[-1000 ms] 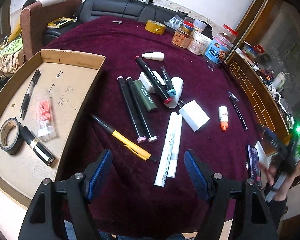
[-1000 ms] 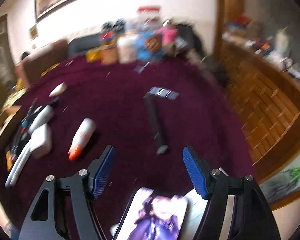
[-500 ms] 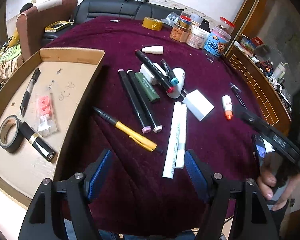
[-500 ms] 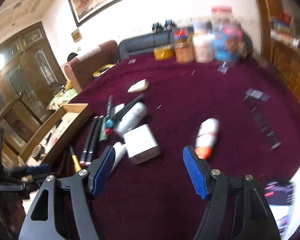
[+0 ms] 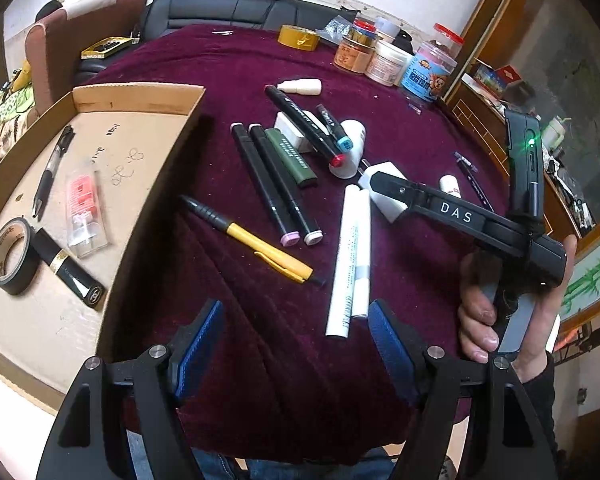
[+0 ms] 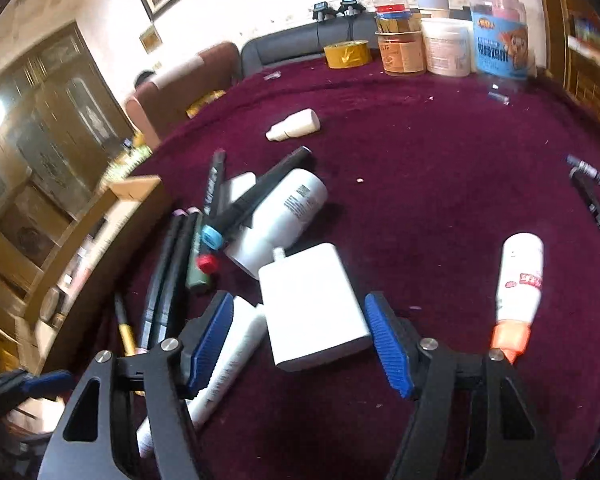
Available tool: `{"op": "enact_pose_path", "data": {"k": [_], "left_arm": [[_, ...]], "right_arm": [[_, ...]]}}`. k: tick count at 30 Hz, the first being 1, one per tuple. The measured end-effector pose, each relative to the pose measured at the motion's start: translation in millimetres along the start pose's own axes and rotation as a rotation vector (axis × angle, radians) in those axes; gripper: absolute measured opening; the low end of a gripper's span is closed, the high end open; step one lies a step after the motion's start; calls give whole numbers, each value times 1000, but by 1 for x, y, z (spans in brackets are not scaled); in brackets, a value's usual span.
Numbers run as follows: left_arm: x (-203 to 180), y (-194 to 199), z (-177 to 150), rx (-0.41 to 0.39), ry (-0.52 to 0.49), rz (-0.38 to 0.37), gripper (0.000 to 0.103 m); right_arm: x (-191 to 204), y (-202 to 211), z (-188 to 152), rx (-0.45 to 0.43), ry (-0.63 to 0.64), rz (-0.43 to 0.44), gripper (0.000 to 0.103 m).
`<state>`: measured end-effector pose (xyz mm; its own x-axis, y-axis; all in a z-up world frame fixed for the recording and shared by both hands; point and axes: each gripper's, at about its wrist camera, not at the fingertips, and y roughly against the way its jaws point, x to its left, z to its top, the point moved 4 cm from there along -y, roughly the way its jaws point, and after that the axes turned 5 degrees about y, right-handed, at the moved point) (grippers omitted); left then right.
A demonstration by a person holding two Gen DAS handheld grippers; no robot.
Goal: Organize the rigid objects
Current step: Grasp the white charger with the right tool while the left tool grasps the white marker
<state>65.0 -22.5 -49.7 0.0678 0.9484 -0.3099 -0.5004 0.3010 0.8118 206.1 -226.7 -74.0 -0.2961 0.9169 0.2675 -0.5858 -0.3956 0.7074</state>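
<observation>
Pens and small items lie scattered on a maroon cloth. My right gripper (image 6: 300,344) hovers low over a white charger block (image 6: 312,304), which sits between its blue pads; the jaws are closing and the pads are still apart from it. In the left wrist view the right gripper's black finger (image 5: 404,192) reaches over the same charger (image 5: 384,200), held by a hand (image 5: 480,312). My left gripper (image 5: 296,344) is open above bare cloth, near the ends of two white pens (image 5: 348,264). A yellow pen (image 5: 260,240) and black markers (image 5: 276,184) lie ahead of it.
A cardboard tray (image 5: 140,92) on the left holds a tape roll (image 5: 10,256), a lipstick (image 5: 68,272), a pen and a clear packet. A white bottle (image 6: 284,216), a glue tube (image 6: 520,280) and a small dropper bottle (image 6: 296,124) lie nearby. Jars (image 6: 448,52) and yellow tape stand at the far edge.
My right gripper has swung left from the table's right side and come down over the white charger, its jaws narrowing slightly. The left gripper has stayed put.
</observation>
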Motion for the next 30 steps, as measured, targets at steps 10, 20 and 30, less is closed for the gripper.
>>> {"op": "enact_pose_path", "data": {"k": [10, 20, 30], "left_arm": [[-17, -18, 2, 29, -40, 14, 77], [-23, -34, 3, 80, -45, 26, 59], [-31, -49, 21, 85, -103, 41, 45]], "right_arm": [[-6, -3, -1, 22, -34, 36, 53], [-2, -3, -2, 24, -11, 47, 61], [-3, -3, -2, 23, -13, 49, 61]]}}
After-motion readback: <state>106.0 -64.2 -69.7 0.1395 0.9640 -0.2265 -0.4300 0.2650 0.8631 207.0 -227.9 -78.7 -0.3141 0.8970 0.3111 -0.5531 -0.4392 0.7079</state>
